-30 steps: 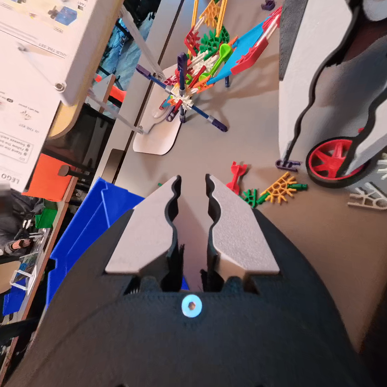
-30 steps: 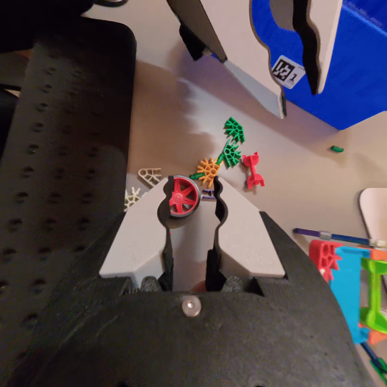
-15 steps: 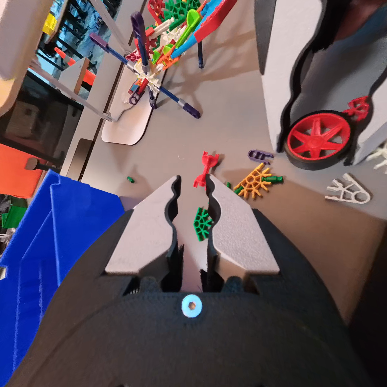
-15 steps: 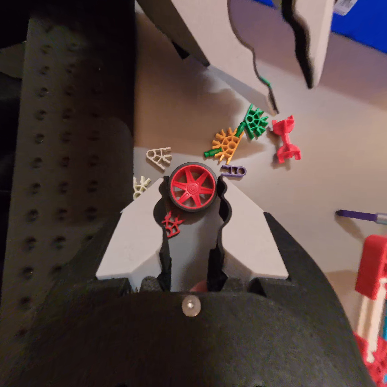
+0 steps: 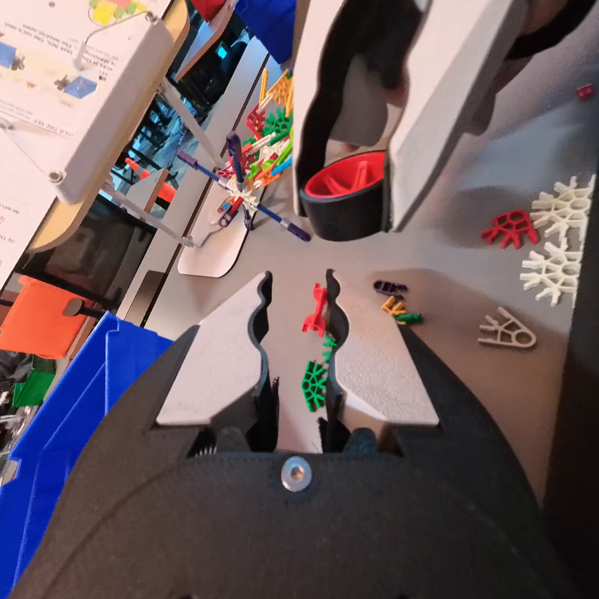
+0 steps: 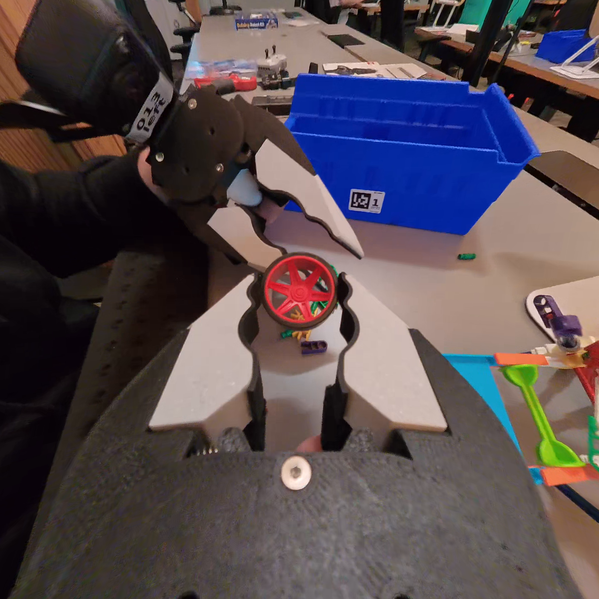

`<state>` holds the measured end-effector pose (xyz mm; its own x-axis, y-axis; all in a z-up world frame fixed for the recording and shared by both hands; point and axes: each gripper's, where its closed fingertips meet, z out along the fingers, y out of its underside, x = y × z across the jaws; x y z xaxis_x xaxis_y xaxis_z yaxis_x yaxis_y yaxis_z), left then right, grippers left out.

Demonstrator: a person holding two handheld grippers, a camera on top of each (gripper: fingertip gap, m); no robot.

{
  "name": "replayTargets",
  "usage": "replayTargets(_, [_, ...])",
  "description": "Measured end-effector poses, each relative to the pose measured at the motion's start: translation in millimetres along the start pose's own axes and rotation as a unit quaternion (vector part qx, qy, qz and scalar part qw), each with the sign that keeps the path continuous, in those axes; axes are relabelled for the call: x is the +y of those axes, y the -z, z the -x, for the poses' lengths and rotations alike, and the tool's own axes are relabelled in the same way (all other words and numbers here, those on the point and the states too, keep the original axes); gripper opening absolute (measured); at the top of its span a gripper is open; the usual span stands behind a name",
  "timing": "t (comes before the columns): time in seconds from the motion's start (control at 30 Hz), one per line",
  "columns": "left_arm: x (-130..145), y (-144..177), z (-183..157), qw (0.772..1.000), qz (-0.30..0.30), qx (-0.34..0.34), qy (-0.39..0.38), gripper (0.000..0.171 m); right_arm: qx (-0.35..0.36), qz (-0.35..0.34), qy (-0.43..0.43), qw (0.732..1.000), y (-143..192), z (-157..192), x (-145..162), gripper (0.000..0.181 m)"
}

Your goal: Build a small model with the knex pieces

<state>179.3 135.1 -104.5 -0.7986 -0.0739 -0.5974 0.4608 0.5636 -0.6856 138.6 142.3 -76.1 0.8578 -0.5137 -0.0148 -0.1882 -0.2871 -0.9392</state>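
Lifted off the table (image 6: 421, 291), wheel (image 6: 299, 289) fills right tongs (image 6: 299, 285).

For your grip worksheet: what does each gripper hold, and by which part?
The right gripper holds the red wheel by opposite sides of its black tyre. The left gripper holds nothing.

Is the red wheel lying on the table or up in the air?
Up in the air. The right tool pinches the red wheel by its tyre, above small pieces on the table.
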Motion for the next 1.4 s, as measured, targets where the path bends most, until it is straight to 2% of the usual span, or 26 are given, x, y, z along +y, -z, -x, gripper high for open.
replayTargets(0.3, [-11,-5,-13,0.999,-0.023,0.018,-0.023,0.036,-0.01,-0.023,-0.001,1.0,2,7,-7,0.045])
replayTargets(0.43, [-29,-1,-19,0.997,-0.062,0.022,-0.03,0.041,-0.012,-0.041,-0.025,0.999,4,5,-12,0.045])
replayTargets(0.67, [-45,-1,-7,0.993,-0.081,-0.052,-0.068,0.046,-0.009,-0.077,-0.064,0.995,10,-5,-22,0.046])
replayTargets(0.9, [-71,10,-2,0.982,-0.145,-0.092,-0.075,0.055,-0.022,-0.097,-0.103,0.99,11,-6,-26,0.046])
replayTargets(1.1, [-82,6,-9,0.977,-0.156,-0.108,-0.101,0.041,-0.039,-0.099,-0.115,0.988,8,-1,-25,0.046])
replayTargets(1.23, [-86,6,-11,0.974,-0.162,-0.115,-0.108,0.02,-0.043,-0.092,-0.113,0.988,6,2,-23,0.046])
replayTargets(1.4, [-86,10,-9,0.973,-0.168,-0.114,-0.106,0.018,-0.045,-0.093,-0.112,0.988,7,3,-24,0.046])
